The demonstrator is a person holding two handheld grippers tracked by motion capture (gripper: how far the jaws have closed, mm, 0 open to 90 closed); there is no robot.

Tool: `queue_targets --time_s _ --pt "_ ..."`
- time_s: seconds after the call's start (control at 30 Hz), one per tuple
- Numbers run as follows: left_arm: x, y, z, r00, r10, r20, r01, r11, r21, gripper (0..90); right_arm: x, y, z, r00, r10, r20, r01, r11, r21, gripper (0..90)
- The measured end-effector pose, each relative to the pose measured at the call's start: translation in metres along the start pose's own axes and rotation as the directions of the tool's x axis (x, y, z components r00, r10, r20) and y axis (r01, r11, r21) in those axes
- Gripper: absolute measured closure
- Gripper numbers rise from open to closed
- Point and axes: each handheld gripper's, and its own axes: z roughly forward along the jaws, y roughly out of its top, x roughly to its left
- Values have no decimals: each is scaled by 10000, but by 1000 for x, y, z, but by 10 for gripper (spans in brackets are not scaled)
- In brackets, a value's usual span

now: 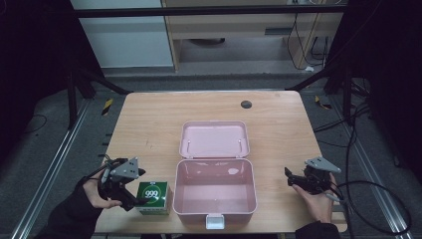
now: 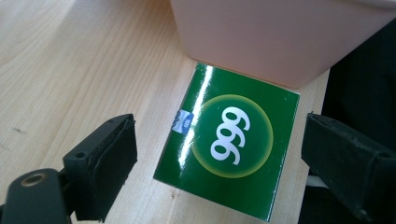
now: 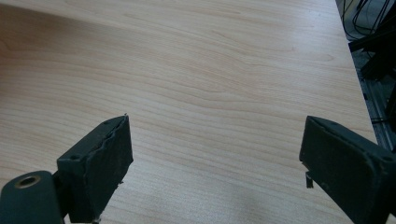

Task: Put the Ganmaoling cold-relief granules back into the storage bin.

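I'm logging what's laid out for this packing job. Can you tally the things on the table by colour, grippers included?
Pink: 1, the open box with its lid swung back
Green: 1, the small carton marked 999, lying beside the box
Black: 2, the left gripper with open jaws at the carton, and the right gripper over bare table
Total: 4

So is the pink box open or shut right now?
Open: the pink box has its lid swung back flat on the table, and the inside looks empty.
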Motion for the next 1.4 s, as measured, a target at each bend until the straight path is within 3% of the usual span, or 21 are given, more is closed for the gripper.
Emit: queue_targets --time_s 0.53,1.4 --pt "-7 -13 17 9997 -199 116 196 9995 256 55 1 -1 4 9999 -143 -21 143 9995 273 67" --pt "-8 -28 45 9976 -643 239 638 9977 234 55 0 -3 8 9998 -192 26 190 9977 653 41"
